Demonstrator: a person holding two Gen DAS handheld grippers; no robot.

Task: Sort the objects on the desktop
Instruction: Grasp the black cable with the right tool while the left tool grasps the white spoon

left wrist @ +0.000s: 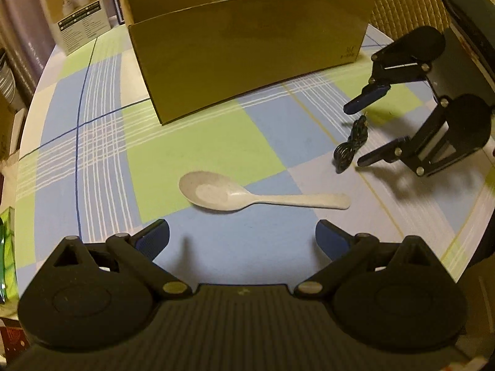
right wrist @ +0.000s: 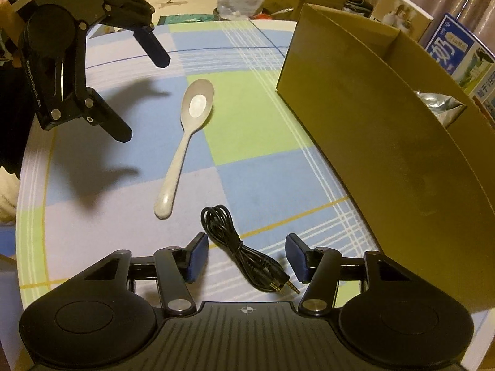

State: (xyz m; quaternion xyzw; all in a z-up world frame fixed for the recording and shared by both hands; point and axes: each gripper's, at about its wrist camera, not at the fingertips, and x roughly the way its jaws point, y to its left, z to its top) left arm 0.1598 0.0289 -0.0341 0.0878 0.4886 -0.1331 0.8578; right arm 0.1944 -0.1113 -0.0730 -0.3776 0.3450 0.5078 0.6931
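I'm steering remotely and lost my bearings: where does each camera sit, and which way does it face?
Left wrist: on the left gripper, angled down at the spoon and cardboard box; its own open fingers frame the bottom, with the right gripper at right.
Right wrist: on the right gripper, angled down over the black cable lying between its fingers, untouched; the left gripper shows upper left.
Shared: spoon, cable, box, checked tablecloth.
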